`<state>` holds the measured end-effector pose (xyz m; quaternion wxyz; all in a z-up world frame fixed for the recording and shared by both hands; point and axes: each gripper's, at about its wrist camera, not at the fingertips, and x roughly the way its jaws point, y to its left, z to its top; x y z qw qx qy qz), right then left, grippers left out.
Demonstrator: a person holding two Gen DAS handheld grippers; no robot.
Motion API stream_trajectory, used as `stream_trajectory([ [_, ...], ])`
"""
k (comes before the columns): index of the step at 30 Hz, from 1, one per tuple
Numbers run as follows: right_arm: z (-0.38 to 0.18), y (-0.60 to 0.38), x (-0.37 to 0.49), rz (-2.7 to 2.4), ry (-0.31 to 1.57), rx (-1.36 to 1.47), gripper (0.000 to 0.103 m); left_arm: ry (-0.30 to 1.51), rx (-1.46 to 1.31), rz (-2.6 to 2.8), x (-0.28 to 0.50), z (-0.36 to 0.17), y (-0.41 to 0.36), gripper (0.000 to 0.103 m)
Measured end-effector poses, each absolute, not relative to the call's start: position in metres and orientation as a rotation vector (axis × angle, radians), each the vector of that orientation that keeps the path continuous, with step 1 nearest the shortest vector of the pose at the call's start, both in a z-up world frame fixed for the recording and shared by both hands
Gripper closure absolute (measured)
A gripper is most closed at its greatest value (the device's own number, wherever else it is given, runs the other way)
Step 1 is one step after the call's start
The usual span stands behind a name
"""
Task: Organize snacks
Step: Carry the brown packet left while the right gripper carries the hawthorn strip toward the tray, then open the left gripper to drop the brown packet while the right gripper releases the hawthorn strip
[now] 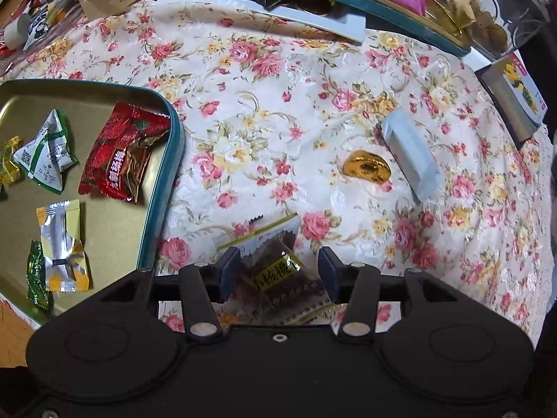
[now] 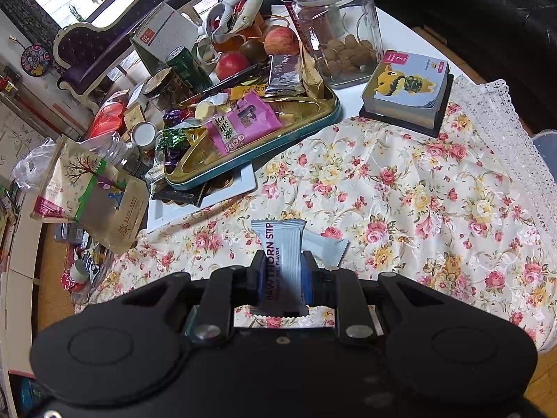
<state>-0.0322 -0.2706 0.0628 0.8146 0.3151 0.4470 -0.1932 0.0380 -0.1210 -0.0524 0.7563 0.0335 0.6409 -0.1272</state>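
A: The left gripper [image 1: 278,271] hangs half open over a brown snack packet [image 1: 278,275], pads not touching it. Lower straight, centre the packet, then squeeze.

B: And the right gripper [image 2: 282,275]?

A: Clamped on a pale hawthorn strip [image 2: 283,261]; another pale packet [image 2: 323,247] lies just behind.

B: Counts?

A: On the cloth: one gold coin [image 1: 367,168], one silver bar [image 1: 409,155]. The near tin [image 1: 163,188] holds at least five wrapped sweets.

Clutter around your floral tablecloth [image 2: 400,188]
Far behind it you have a glass jar [image 2: 336,31], apples [image 2: 281,41], a green can [image 2: 186,66] and a cartoon card block [image 2: 407,87].
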Motion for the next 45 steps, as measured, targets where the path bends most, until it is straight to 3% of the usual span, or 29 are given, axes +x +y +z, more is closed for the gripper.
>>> stream_trajectory([
  [8, 0.064, -0.273, -0.035, -0.418, 0.948, 0.683, 0.081, 1.42, 0.18, -0.26, 0.039, -0.07, -0.135, 0.048],
  [9, 0.065, -0.273, -0.035, -0.421, 0.947, 0.684, 0.081, 1.418, 0.195, -0.268, 0.037, -0.07, -0.137, 0.055],
  [13, 0.065, -0.272, -0.034, -0.423, 0.946, 0.694, 0.081, 1.408, 0.232, -0.31, 0.031, -0.063, -0.139, 0.065],
  [25, 0.064, -0.26, -0.021, -0.426, 0.948, 0.684, 0.081, 1.312, 0.152, -0.335, 0.061, 0.003, -0.101, 0.075],
  [45, 0.061, -0.161, 0.018, -0.154, 0.983, 0.551, 0.081, 1.03, 0.165, -0.035, 0.119, 0.087, 0.018, 0.076],
])
